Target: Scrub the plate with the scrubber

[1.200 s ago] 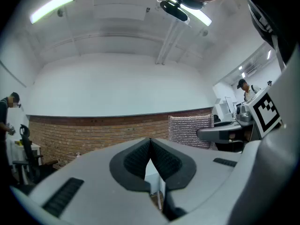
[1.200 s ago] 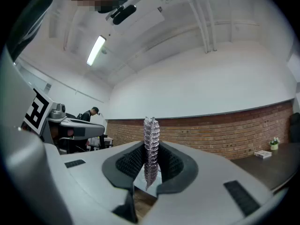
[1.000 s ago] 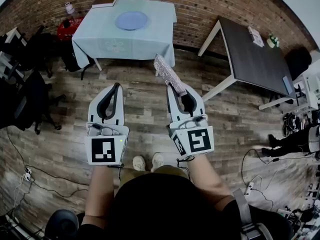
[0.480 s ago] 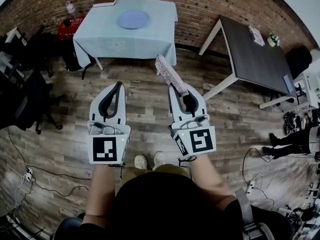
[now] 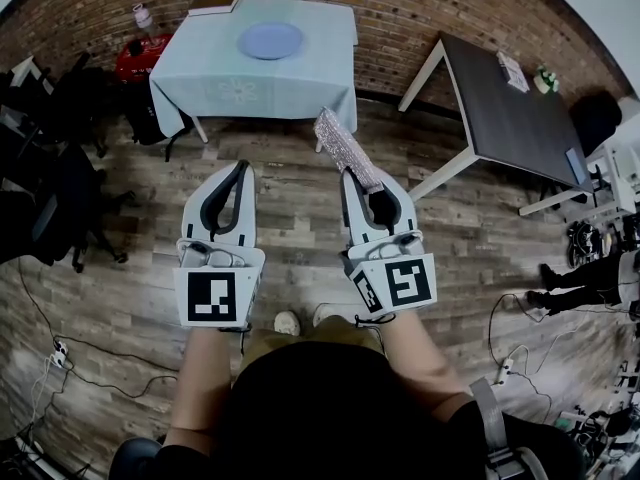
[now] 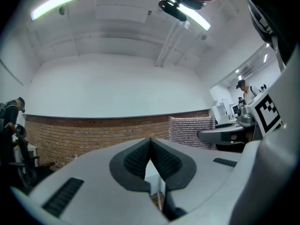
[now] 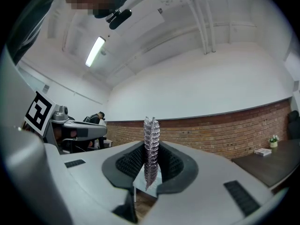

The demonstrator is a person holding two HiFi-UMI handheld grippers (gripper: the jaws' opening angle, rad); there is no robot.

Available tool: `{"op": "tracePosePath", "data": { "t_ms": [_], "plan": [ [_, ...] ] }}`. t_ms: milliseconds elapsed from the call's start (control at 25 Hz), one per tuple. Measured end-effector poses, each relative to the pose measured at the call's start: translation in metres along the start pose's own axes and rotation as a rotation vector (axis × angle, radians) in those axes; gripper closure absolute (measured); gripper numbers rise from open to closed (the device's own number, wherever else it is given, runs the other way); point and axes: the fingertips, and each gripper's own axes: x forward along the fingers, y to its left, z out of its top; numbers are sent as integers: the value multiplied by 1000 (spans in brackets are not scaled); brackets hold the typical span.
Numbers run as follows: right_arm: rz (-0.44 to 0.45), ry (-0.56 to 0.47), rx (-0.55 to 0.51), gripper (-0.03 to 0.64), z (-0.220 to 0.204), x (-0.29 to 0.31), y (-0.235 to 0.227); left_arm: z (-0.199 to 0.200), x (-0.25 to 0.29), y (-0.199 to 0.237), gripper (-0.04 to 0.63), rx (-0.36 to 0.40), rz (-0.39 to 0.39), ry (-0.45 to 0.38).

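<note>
Here, right hand-held gripper [image 5: 365,186] clamps the scrubber [image 5: 345,146], judged soft and light, by one end; left hand-held gripper [image 5: 241,171] closed, empty; plate [image 5: 271,40], likely rigid, on the far desk [image 5: 225,90]

A surface [image 5: 215,88] draped in a pale blue cloth stands against the brick wall [image 5: 400,13]. A book [image 5: 213,4] lies at its far left corner. Just left of it on the wooden floor [image 5: 290,218] sits a red crate [image 5: 143,56], with a bottle [image 5: 144,16] behind it. To the right stands a dark table [image 5: 505,118] with a booklet [image 5: 511,71] and a small plant [image 5: 545,81] near its far edge. Black chairs [image 5: 60,208] crowd the left side, and cables [image 5: 60,353] trail across the floor.
</note>
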Motion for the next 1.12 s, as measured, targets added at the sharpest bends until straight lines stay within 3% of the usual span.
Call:
{"op": "tracePosePath", "data": {
  "t_ms": [320,680,880,1120],
  "plan": [
    [-34,-22,-5,520,1,10,3,-1,2,17,571,3,-24,-17],
    [-30,-46,44,520,-33,72,-30,-29,58,43,571,20,-30,-28],
    [-16,-63,54,520,-55,146,-69,-53,135,72,571,48,-18,-31],
    [6,-55,50,520,-77,279,-152,-86,277,118,571,57,9,-4]
  ]
}}
